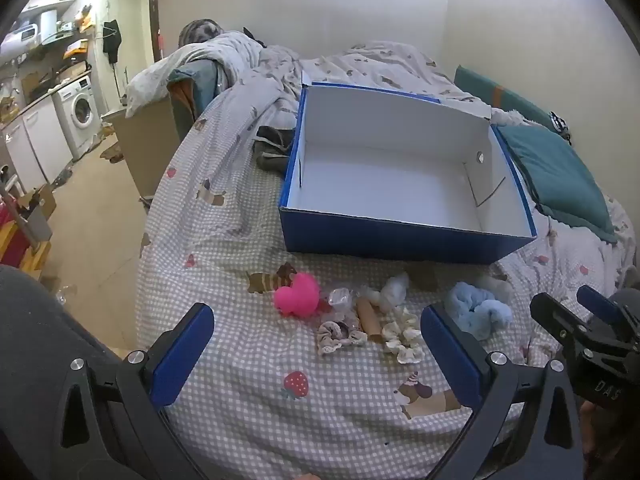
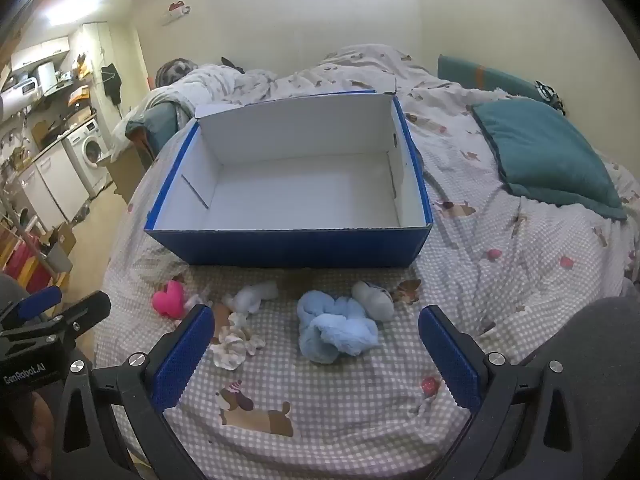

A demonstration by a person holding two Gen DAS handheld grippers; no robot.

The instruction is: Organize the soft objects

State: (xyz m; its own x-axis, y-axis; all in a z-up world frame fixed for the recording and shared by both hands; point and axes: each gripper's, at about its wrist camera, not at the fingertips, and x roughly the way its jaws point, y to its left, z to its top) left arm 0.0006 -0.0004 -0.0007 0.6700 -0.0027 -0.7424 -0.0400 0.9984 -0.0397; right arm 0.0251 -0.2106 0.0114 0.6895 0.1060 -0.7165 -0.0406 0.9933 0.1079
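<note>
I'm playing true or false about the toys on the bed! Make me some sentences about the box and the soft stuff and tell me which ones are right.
1. The blue box has nothing inside it. True.
2. The pink heart toy sits inside the box. False: it lies on the checked bed cover in front of the box.
3. The left gripper is squeezing the pink toy. False: it is open and holds nothing.
4. The fluffy light blue cloth lies on the bed in front of the box. True.
5. The right gripper is open. True.
6. The teal pillow is in the box. False: it lies on the bed beside it.
</note>
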